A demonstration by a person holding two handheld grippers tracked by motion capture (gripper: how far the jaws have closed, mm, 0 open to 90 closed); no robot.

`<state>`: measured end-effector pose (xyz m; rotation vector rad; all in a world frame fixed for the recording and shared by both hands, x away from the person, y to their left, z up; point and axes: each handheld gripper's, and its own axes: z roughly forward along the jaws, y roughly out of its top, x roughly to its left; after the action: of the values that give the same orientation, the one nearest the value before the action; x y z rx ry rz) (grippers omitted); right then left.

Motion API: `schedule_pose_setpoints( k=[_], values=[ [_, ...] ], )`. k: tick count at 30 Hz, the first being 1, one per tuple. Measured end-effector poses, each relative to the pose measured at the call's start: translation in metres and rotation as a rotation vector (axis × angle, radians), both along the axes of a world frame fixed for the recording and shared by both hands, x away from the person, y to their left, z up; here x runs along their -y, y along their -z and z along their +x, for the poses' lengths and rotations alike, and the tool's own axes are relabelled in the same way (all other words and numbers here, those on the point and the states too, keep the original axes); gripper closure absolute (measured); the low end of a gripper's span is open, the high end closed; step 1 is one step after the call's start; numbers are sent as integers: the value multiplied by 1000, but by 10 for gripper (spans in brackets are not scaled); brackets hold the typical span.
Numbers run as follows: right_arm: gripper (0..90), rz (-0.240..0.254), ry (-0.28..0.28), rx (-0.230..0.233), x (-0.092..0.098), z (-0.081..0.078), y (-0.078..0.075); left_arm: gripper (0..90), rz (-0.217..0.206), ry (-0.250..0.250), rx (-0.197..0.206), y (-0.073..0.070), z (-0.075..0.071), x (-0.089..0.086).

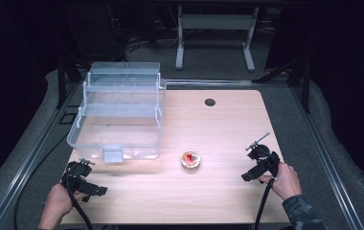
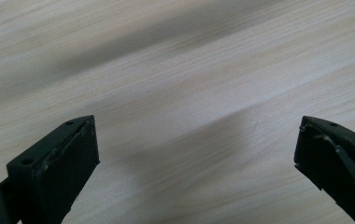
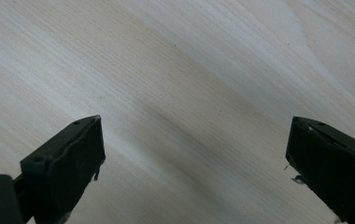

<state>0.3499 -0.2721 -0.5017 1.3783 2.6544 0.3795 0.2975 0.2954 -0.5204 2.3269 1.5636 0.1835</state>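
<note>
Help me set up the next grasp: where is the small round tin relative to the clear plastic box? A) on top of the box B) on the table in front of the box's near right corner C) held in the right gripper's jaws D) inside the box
B: the small round tin sits on the bare table, just off the near right corner of the clear plastic box, apart from it.

I see a grommet hole (image 1: 210, 102) in the table (image 1: 228, 129), and a grey metal stand (image 1: 216, 28) beyond it.
</note>
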Motion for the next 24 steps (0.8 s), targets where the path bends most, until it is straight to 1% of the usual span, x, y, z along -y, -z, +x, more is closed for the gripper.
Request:
schedule_pose_setpoints(
  k=[2,3,6,7,8,9,10,12,13,14,15,16,18,19,21,22,24],
  values=[
    [41,4,-4,-2,0,0,0,2,0,0,1,0,0,0],
    [41,-3,-2,-5,-1,0,-1,2,2,1,4,0,0,1],
    [42,-2,-4,5,-3,-1,-4,2,5,9,2,-1,1,2],
    [43,7,-9,9,-4,0,-5,2,7,11,1,-1,1,2],
    [42,3,-12,13,-6,0,-6,2,8,10,0,0,1,3],
    [42,14,-16,16,-7,1,-7,2,8,10,1,0,1,3],
    [42,5,-19,14,-9,1,-8,2,11,13,0,0,1,4],
    [42,7,-29,16,-14,3,-9,2,16,15,-2,0,1,5],
    [42,0,-36,12,-17,3,-10,2,19,17,-1,1,1,5],
    [42,-1,-42,19,-20,4,-11,2,21,18,-2,1,1,4],
    [41,15,-51,14,-23,6,-11,2,23,18,-3,1,0,4],
    [41,-17,-57,22,-27,7,-13,2,21,9,-6,2,0,4],
    [40,22,-77,11,-34,10,-13,2,25,12,-5,2,-1,2],
    [40,25,-90,8,-38,11,-12,2,26,9,-4,2,-1,2],
    [39,16,-111,11,-48,14,-12,2,26,10,-2,1,-2,2],
    [39,21,-123,6,-52,16,-12,2,26,10,0,1,-2,2],
    [37,1,-138,14,-63,19,-13,2,29,10,0,1,-2,2]
  ],
)
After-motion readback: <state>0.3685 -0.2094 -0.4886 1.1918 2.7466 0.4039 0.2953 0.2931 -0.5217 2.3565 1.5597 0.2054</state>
